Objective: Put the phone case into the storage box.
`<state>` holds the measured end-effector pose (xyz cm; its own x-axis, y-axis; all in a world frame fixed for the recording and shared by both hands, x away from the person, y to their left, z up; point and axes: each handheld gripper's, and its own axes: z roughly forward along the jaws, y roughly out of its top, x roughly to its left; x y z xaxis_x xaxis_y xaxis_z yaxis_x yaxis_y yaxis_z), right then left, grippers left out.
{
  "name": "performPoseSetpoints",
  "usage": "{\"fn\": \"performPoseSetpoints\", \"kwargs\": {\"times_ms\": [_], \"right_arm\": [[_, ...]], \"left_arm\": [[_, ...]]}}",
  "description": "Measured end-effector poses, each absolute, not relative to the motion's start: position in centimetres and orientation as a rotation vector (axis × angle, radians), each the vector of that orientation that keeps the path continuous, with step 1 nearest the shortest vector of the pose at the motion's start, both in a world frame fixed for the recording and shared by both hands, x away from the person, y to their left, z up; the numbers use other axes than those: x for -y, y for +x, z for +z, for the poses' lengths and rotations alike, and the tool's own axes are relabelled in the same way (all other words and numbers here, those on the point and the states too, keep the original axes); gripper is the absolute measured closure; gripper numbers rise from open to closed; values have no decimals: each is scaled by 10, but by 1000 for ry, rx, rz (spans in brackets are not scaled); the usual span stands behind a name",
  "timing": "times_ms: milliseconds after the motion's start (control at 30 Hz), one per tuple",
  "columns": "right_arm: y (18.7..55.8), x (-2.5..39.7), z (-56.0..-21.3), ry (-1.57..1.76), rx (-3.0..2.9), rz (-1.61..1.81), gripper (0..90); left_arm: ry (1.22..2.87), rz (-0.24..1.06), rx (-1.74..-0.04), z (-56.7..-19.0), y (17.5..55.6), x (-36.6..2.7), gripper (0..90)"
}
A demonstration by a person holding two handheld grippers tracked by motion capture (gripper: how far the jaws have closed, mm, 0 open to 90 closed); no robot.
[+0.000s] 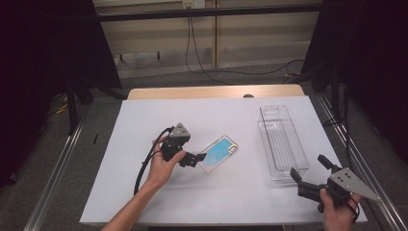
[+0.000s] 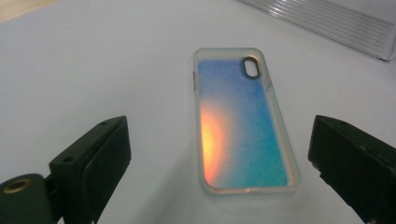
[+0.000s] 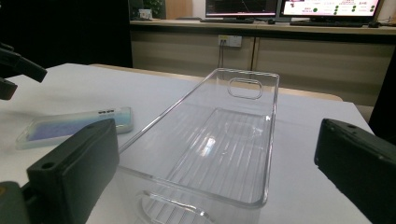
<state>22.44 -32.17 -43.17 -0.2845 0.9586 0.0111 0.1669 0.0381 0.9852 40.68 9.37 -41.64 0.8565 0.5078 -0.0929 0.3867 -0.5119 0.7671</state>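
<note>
A phone case (image 1: 219, 153) with a blue-to-orange sheen lies flat on the white table (image 1: 144, 120), camera hole toward the far right. In the left gripper view the phone case (image 2: 243, 121) lies just ahead, between the open jaws. My left gripper (image 1: 198, 158) is open, its tips at the case's near-left end. A clear plastic tray (image 1: 281, 140) stands lengthwise at the right. My right gripper (image 1: 312, 168) is open at the tray's near end, nothing held. The right gripper view looks along the clear plastic tray (image 3: 219, 135), with the phone case (image 3: 70, 126) to its left.
A wooden table edge (image 1: 216, 91) shows beyond the white surface. Black curtains and stands flank both sides. A cable (image 1: 197, 53) hangs across the back wall. Monitors (image 3: 289, 7) sit on a far counter in the right gripper view.
</note>
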Motion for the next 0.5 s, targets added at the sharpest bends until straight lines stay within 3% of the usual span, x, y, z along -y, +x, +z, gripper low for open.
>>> {"fn": "performPoseSetpoints", "kwargs": {"times_ms": [500], "right_arm": [[225,322,-432,1177,-1558,1326,0]], "left_arm": [[2221,170,-652,-427,414,-69,61]]}}
